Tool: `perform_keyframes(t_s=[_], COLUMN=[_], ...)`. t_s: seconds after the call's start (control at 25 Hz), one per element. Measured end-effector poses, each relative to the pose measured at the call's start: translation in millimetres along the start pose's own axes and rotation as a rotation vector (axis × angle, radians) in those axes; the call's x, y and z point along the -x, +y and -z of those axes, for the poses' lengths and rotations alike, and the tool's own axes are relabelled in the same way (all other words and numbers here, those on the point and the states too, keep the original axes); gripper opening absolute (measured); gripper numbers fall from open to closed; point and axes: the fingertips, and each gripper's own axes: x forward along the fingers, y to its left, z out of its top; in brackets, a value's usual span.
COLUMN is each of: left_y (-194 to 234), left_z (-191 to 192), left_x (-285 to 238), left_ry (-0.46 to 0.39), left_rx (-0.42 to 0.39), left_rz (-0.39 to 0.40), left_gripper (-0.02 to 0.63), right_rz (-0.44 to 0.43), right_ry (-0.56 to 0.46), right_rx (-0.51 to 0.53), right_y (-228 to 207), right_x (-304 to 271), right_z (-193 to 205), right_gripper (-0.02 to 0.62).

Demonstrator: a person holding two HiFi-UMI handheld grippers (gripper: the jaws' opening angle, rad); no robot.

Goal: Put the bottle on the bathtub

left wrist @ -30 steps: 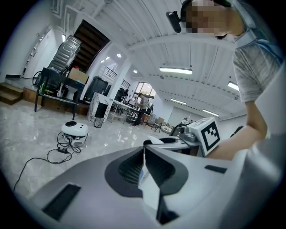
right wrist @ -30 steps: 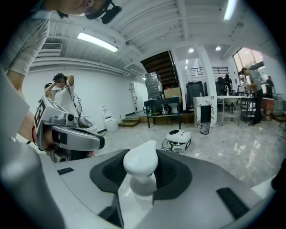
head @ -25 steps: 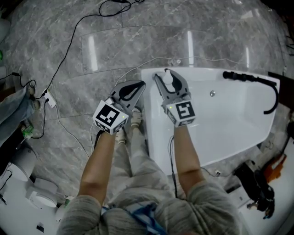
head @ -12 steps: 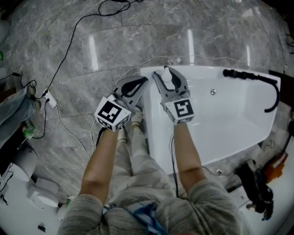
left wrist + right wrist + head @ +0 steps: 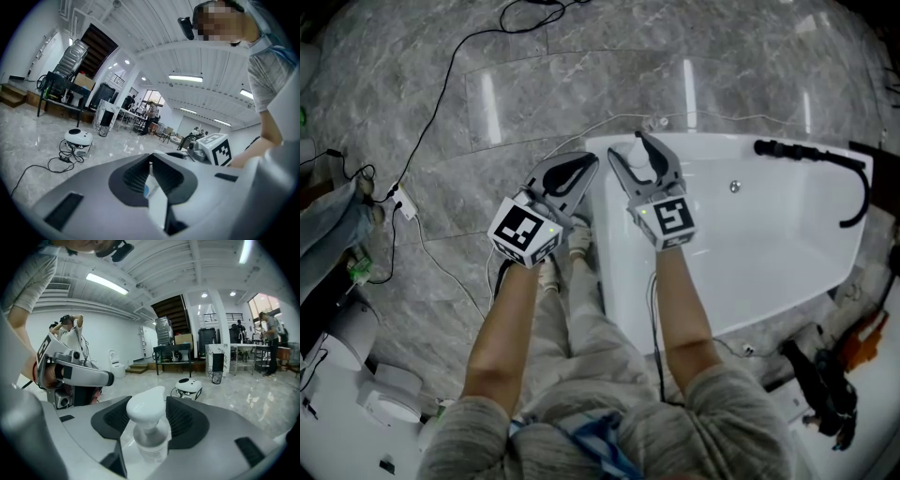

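Observation:
A clear bottle with a white pump head (image 5: 146, 414) stands between the jaws of my right gripper (image 5: 149, 405), and a narrow gap shows beside it on the left pad's side. From above, the bottle (image 5: 636, 153) is at the near left corner of the white bathtub (image 5: 769, 234), over its rim, with the right gripper (image 5: 630, 152) open around it. My left gripper (image 5: 579, 169) hovers just left of the tub's edge above the floor. Its jaws (image 5: 150, 158) are shut, with nothing held.
A black faucet with a hose (image 5: 811, 155) lies across the tub's far right rim. Cables (image 5: 441, 103) and a power strip (image 5: 401, 202) run over the grey marble floor to the left. The person's shoes (image 5: 574, 242) stand beside the tub. A robot vacuum (image 5: 78, 137) sits on the floor.
The right gripper's jaws have spread a little around the bottle at the tub's corner. The left gripper has shifted slightly and stays shut.

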Motion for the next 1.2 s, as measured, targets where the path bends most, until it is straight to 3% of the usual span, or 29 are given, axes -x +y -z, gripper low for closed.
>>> perform_keyframes(t_s=[0.72, 1.2], left_y=[-9, -39], left_z=[-18, -58], left_x=[11, 35], left_ry=[-0.013, -0.052], left_rx=[-0.013, -0.046], left_rz=[-0.019, -0.015], left_gripper=[0.011, 0.011], right_rz=[0.048, 0.072], right_ry=[-0.035, -0.111], right_rx=[-0.070, -0.073], right_y=[1, 18], right_x=[47, 87], right_z=[-5, -59], right_gripper=[0.227, 0.227])
